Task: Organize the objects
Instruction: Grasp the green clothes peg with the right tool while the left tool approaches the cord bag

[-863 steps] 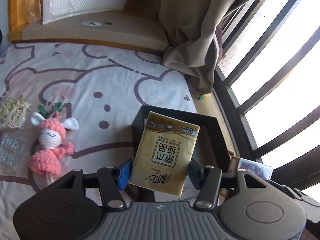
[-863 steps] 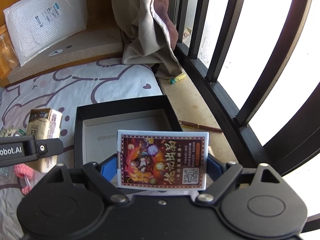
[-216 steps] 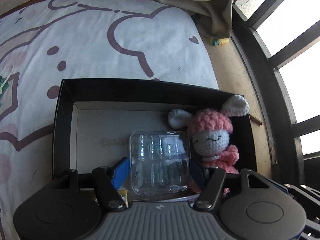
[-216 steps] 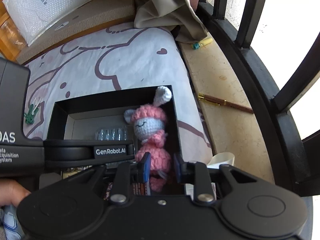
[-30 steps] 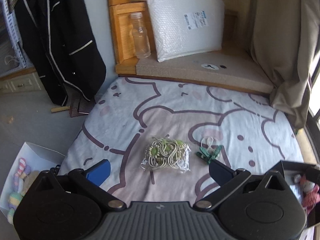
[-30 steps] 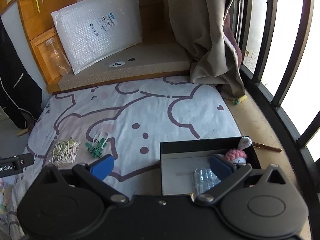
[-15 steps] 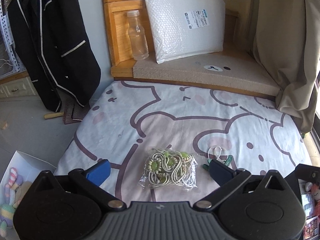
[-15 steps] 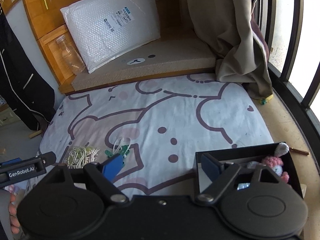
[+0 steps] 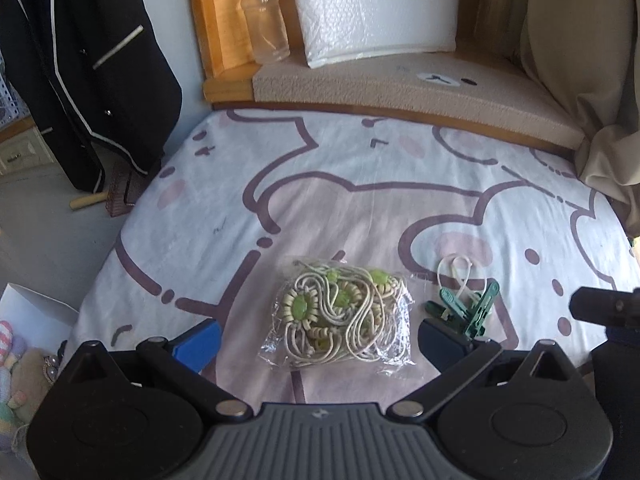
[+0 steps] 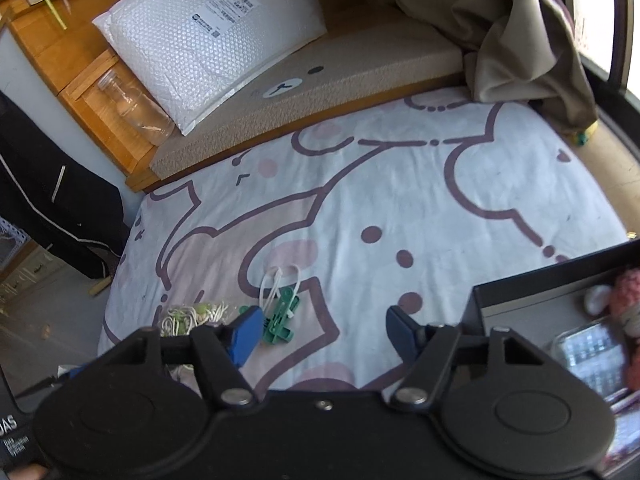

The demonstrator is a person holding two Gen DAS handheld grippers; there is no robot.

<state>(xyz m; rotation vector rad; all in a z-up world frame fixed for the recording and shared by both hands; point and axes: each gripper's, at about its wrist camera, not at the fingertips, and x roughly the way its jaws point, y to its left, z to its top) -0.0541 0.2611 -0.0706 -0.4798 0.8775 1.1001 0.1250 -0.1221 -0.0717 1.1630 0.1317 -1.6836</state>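
Note:
A clear bag of cream cords with green beads [image 9: 340, 316] lies on the patterned sheet, right between the tips of my open, empty left gripper [image 9: 320, 340]. Green clothes pegs with white cord [image 9: 464, 304] lie just right of it. In the right wrist view the pegs [image 10: 282, 316] sit beside the left finger of my open, empty right gripper [image 10: 324, 330], with the bag [image 10: 188, 316] further left. The black box [image 10: 520, 292] at the right holds a pink crochet doll [image 10: 624, 292] and a clear plastic case [image 10: 588, 348].
A bubble mailer [image 9: 372, 8] and plastic bottle [image 9: 264, 20] stand on the wooden headboard ledge. A black jacket [image 9: 80, 60] hangs left. A beige curtain [image 10: 500, 28] hangs at the right by the window bars. A white bag of soft toys [image 9: 16, 360] sits beside the bed.
Both grippers have moved in lower and closer to the sheet. The cord bag now sits between the left fingers, and the pegs sit near the right gripper's left finger.

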